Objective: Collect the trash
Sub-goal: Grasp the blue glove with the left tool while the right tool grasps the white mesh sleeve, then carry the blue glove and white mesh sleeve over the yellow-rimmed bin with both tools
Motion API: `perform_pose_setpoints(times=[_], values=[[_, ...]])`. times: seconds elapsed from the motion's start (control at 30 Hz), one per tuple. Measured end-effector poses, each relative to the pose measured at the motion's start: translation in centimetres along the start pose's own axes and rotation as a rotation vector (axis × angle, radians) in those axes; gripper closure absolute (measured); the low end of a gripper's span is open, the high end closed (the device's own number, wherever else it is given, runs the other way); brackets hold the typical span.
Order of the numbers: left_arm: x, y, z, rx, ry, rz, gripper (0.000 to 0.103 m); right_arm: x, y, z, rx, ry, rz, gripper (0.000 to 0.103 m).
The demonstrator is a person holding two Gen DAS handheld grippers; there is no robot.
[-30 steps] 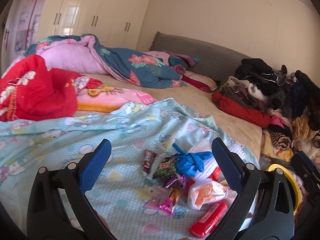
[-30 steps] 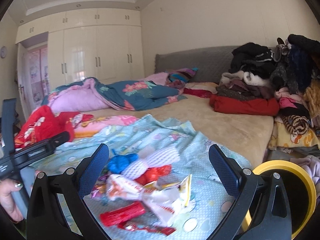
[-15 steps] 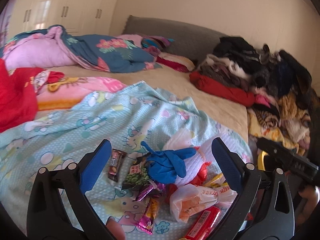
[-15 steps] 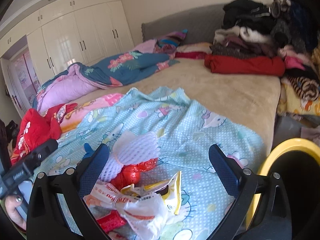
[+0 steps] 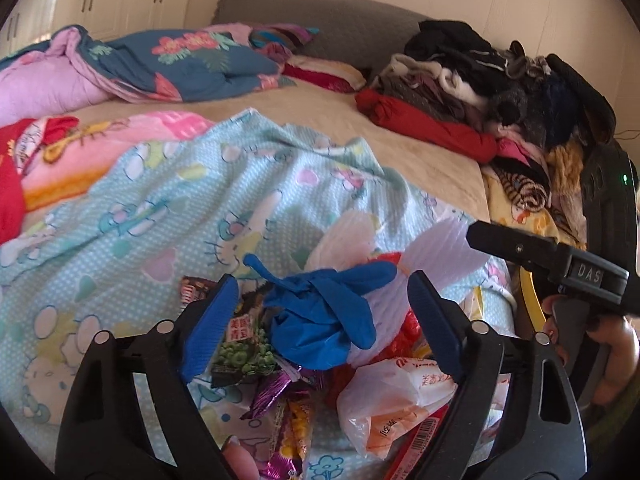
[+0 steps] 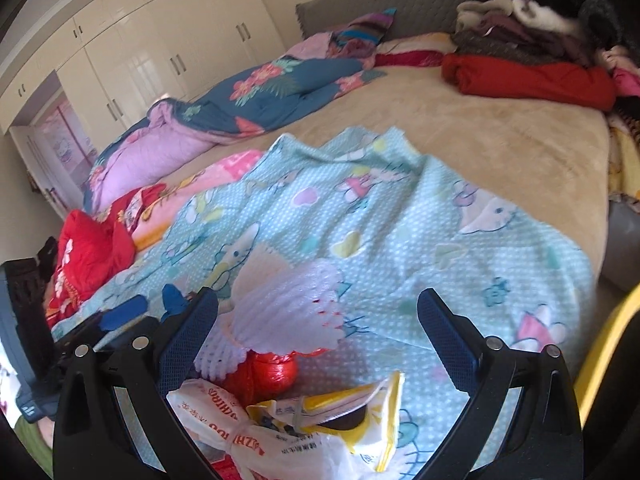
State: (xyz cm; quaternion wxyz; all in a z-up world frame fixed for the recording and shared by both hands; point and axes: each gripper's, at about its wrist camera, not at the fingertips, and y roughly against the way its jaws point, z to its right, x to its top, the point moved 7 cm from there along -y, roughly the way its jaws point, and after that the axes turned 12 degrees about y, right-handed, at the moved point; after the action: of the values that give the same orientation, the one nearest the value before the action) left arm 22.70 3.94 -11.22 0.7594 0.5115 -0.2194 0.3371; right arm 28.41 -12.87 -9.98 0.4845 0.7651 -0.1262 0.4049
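Both tongs hang over the litter with their jaws spread wide and nothing between them: the left gripper (image 5: 320, 316) straddles a crumpled blue glove (image 5: 324, 320), the right gripper (image 6: 318, 328) a white foam net (image 6: 280, 312) with a red wrapper (image 6: 260, 372) just below it. The glove lies dead ahead of the left tongs, its fingers trailing crosswise toward the net, so the left looks the nearer hand for it. The pile sits on the pale blue blanket (image 6: 400, 208), with a yellow-rimmed bin (image 6: 608, 344) off to the right.
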Motion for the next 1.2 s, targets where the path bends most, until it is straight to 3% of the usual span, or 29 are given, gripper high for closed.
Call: perform_pose_setpoints(times=[0.07,0.2,0.33,0.4,0.5,0.57,0.8,0.93,1.2], values=[[-0.4,-0.8,-0.3,-0.010,0.014,-0.031,0.034,-0.1,-0.5,-0.3,0.028,0.004,-0.016,0.009],[-0.8,-1.4,-0.3,-0.011,0.010,-0.049,0.047,-0.4,-0.7,-0.9,0.056,0.028,-0.026,0.049],[-1.3,-1.7,-0.1,-0.001,0.014,-0.064,0.057,-0.5,-0.2,-1.6,0.076,0.063,-0.006,0.067],[-1.6,-1.7,-0.2,0.025,0.010,-0.071,0.075,-0.4,0.4,-1.8,0.084,0.064,0.017,0.077],[-1.8,-1.5,-0.3,0.029,0.020,-0.069,0.089,-0.1,1.4,-2.2,0.097,0.053,0.049,0.082],[-1.5,-0.8,-0.4,0.026,0.043,-0.045,0.091,0.1,2.2,-2.5,0.111,0.053,0.069,0.084],[1.0,4.3,1.2,-0.053,0.095,0.106,0.092,1.3,5.6,-4.0,0.118,0.074,0.161,0.087],[1.7,5.9,2.9,-0.076,0.079,0.125,0.092,2.0,7.9,-4.4,0.115,0.079,0.216,0.087],[2.0,7.5,6.7,-0.130,0.051,0.129,0.092,2.4,12.5,-2.9,0.027,0.101,0.298,0.088]])
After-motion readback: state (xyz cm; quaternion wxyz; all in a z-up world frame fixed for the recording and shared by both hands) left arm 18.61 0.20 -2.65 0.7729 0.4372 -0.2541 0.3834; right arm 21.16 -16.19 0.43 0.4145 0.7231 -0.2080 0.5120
